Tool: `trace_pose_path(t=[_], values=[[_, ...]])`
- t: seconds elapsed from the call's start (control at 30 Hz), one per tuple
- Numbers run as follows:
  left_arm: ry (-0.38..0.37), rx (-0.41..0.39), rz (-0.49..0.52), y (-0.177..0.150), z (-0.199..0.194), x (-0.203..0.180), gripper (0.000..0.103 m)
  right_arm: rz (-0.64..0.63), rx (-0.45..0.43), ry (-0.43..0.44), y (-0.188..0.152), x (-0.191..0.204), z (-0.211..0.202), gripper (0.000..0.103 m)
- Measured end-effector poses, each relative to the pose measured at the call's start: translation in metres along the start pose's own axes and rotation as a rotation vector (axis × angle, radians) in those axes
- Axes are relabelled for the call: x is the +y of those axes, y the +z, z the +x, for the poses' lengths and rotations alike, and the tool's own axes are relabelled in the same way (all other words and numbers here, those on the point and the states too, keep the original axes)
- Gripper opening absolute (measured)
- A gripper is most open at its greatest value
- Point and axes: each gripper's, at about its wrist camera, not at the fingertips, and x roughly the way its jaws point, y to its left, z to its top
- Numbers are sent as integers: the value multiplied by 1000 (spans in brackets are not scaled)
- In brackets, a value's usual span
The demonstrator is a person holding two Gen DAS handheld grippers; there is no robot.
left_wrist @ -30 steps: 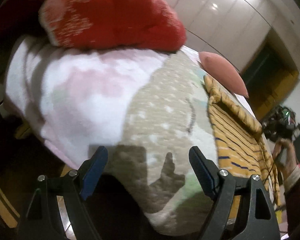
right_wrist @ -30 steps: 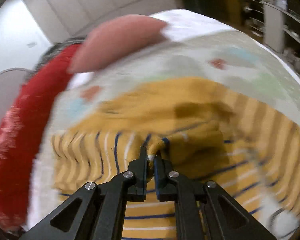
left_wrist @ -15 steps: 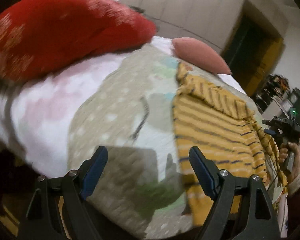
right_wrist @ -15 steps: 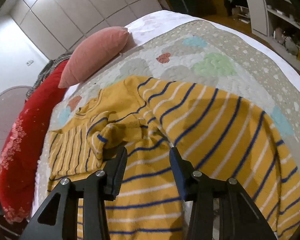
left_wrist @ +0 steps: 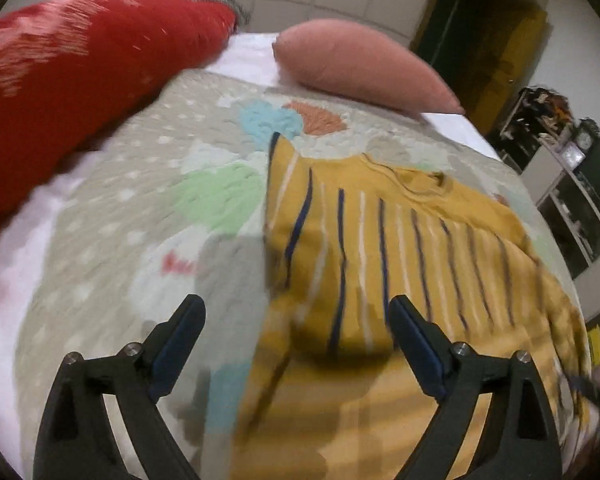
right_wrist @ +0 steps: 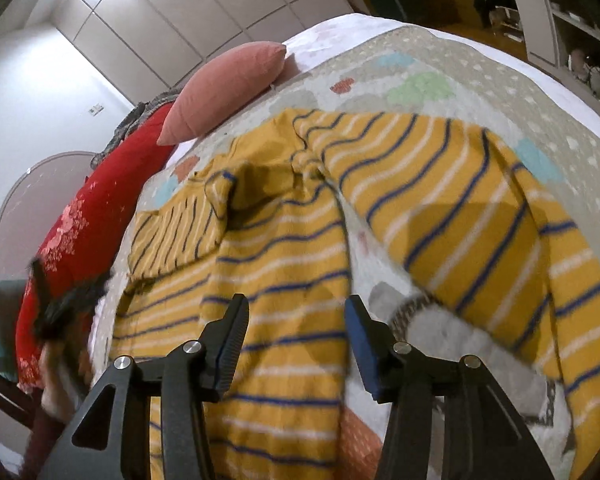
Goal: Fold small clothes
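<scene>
On the left side of the bed lies a long red cushion point(left_wrist: 80, 80), and next to it, toward the head of the bed, a pink pillow point(left_wrist: 360, 68). The patterned quilt point(left_wrist: 112, 208) covers the bed, and on it the yellow striped shirt point(left_wrist: 400, 248) is spread, with the neck opening pointing to the pink pillow.

The left tongs point(left_wrist: 296, 320) are wide open and hold nothing; they hover above the shirt's left edge, where one sleeve seems already turned onto the body. The right tongs point(right_wrist: 296, 320) are also open and empty, just above the lower part of the shirt body. To the right of them the other sleeve point(right_wrist: 480, 216) is lying out over the quilt, apart from the body.

I judge that the step in hand is to take a new hold for the next fold. To do it well, each pair of tongs should pinch only the cloth of the shirt, not the quilt under it, close to an edge or corner. Then both should lift together and low, so the stripes stay parallel and the folded sleeve does not slip out.
</scene>
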Motion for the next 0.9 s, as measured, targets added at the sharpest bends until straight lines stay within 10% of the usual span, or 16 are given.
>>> trace_pose_path(t=[0.1,0.17,0.27,0.6,0.7,0.9], values=[[3,64,-12,14,36,-6,89,-7,-4,-22,-6,-4,-7,54],[8,136,46,17,50,-15,15,-16,-11,-49,-8,-8,-12,54],[33,92,38,22,35,-6,12,-26,-23,-62,-5,-10,-16,54],[322,50,-67,23,17,54,31,-63,-17,-32,20,11,10,54],[233,35,-105,11,-11,67,34,-72,-23,-20,44,25,26,56],[92,-69,-59,-45,-83,41,73,-15,-4,-68,104,28,82,67]])
